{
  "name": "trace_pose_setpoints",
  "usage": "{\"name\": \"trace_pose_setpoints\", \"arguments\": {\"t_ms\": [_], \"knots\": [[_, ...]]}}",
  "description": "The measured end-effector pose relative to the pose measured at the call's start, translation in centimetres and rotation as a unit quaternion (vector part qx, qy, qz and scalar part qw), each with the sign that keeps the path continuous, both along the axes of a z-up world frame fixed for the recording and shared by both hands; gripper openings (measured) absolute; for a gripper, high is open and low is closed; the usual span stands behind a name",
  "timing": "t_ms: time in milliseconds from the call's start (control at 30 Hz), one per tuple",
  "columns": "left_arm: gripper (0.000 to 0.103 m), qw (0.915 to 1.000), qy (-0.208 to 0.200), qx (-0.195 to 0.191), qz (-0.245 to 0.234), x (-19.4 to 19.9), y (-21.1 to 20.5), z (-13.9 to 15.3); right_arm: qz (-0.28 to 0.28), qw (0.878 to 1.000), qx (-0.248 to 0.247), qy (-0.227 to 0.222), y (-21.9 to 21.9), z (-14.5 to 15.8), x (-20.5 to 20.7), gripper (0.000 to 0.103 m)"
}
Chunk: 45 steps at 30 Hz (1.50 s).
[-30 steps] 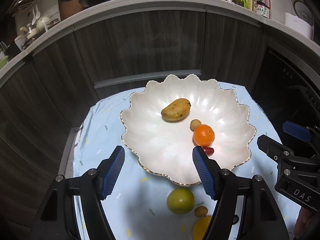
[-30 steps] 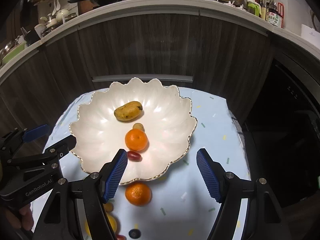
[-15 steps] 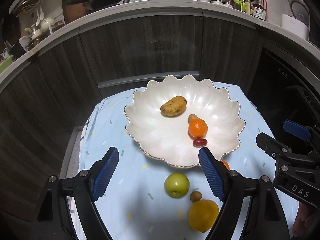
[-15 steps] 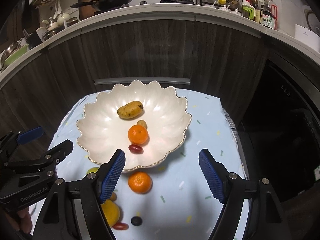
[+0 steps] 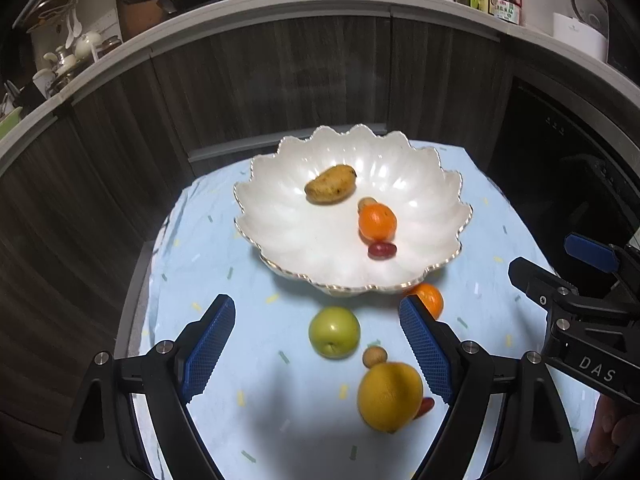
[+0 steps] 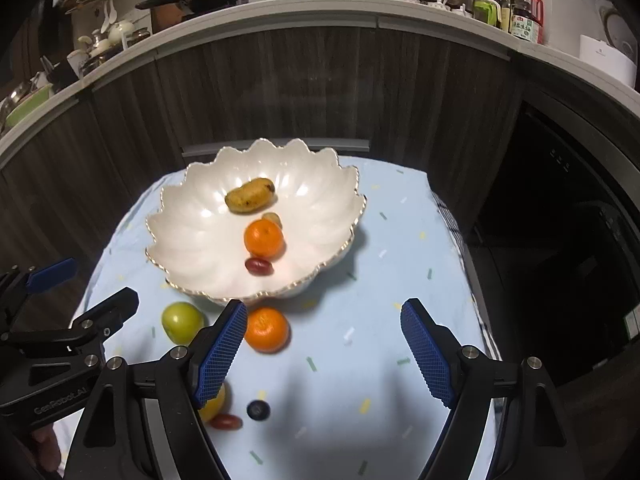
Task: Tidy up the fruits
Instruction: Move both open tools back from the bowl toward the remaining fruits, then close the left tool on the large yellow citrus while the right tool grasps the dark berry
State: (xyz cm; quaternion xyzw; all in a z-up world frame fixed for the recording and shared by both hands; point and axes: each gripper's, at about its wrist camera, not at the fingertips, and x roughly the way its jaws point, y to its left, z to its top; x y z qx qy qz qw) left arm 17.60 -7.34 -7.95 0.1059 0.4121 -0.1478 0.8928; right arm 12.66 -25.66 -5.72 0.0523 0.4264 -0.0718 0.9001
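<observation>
Black angular frames on left gripper [image 5: 316,344] and right gripper [image 6: 322,350], blue cross-hatched pads [image 5: 210,346], silver screws, white "DAS" and "GenRobot.AI" lettering; bare fingertips [image 5: 608,430] below the lettering.

Right gripper [image 5: 576,280], body, right of left tool: "DAS", white on black.
Left gripper [image 6: 64,292], body, left of right tool: "GenRobot.AI", pale on black.
Bottle label [image 6: 525,28], counter far ahead-right: print unreadable.
</observation>
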Motion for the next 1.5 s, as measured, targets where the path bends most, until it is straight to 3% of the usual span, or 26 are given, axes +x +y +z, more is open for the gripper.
{"name": "trace_pose_setpoints", "arguments": {"t_ms": [533,1033,1500], "knots": [[0.084,0.9996,0.02,0.011,-0.017,-2.0,-1.4,-2.3,-0.025,0.999,0.029,0.007,-1.6,-2.6,-2.5,0.08],[0.084,0.9987,0.034,0.018,-0.034,-3.1,-2.6,-4.3,-0.021,1.0,0.018,0.0,-2.2,-4.0,-3.7,0.08],[0.084,0.9975,0.052,0.029,-0.039,-3.2,-3.5,-6.5,-0.025,0.999,0.029,0.031,-2.6,-6.5,-4.1,0.08]]}}
